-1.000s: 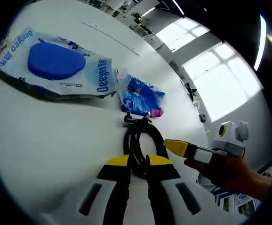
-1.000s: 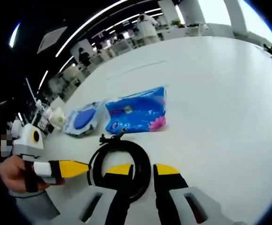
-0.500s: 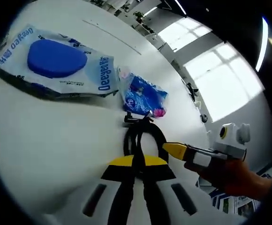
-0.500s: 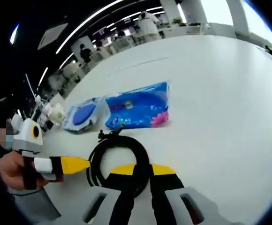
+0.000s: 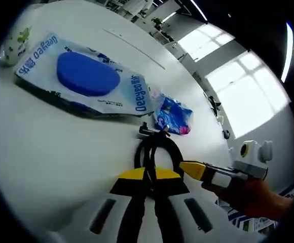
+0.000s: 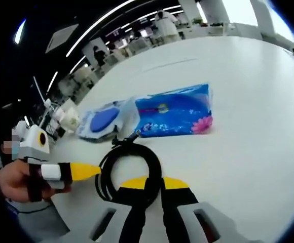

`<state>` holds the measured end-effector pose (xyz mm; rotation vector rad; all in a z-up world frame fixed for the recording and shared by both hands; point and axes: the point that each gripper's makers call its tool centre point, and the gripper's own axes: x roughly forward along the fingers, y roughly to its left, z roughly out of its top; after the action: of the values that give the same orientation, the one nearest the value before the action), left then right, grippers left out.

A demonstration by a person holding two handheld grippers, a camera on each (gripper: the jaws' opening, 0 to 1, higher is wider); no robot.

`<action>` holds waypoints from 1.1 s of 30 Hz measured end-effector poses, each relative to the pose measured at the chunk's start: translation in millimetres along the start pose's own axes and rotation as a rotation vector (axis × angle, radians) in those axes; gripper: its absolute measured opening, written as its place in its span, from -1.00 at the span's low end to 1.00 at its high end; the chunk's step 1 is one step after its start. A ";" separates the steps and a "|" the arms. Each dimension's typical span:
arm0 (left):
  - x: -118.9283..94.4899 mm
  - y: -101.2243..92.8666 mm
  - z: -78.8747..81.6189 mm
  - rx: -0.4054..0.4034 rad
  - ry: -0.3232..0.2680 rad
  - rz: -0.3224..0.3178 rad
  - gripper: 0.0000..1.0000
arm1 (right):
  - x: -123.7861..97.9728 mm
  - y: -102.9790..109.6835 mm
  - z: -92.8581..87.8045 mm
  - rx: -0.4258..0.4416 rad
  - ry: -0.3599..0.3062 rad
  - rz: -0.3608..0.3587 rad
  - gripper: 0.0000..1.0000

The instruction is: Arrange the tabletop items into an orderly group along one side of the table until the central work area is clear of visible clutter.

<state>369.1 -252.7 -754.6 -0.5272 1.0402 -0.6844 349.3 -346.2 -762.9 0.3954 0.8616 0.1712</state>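
A coiled black cable [image 5: 154, 152] [image 6: 129, 164] lies on the white table [image 5: 50, 147]. My left gripper [image 5: 148, 174] is shut on the coil's near side. My right gripper [image 6: 152, 183] is shut on the same coil from the other side. Each gripper comes into the other's view as a yellow jaw tip held by a hand. A wet-wipes pack with a blue lid [image 5: 88, 76] [image 6: 104, 120] lies beyond the cable. Next to it lies a blue tissue pack with a pink flower [image 5: 173, 114] [image 6: 177, 112].
A small white bottle with a green print [image 5: 16, 40] [image 6: 68, 120] stands past the wipes pack. Desks and people fill the room behind the table [image 6: 248, 131]. Bright windows [image 5: 238, 81] lie beyond the far edge.
Both grippers have gone from open to shut on the black cable coil. Both views have shifted, so the packs sit differently in them.
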 end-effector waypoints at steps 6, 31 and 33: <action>-1.5 4.4 0.5 -0.021 -0.003 0.006 -1.00 | 0.9 3.4 -2.1 0.021 0.002 0.011 -0.86; -66.8 29.8 16.0 0.093 -0.078 0.015 -0.82 | -20.9 8.8 -3.5 -0.043 -0.010 0.023 -0.69; -76.1 36.8 15.8 0.140 -0.079 0.039 -0.80 | -23.3 9.2 -4.9 -0.067 -0.013 0.028 -0.67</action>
<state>367.4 -171.0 -727.9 -0.4083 0.9185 -0.6916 330.7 -343.5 -745.6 0.3456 0.8358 0.2226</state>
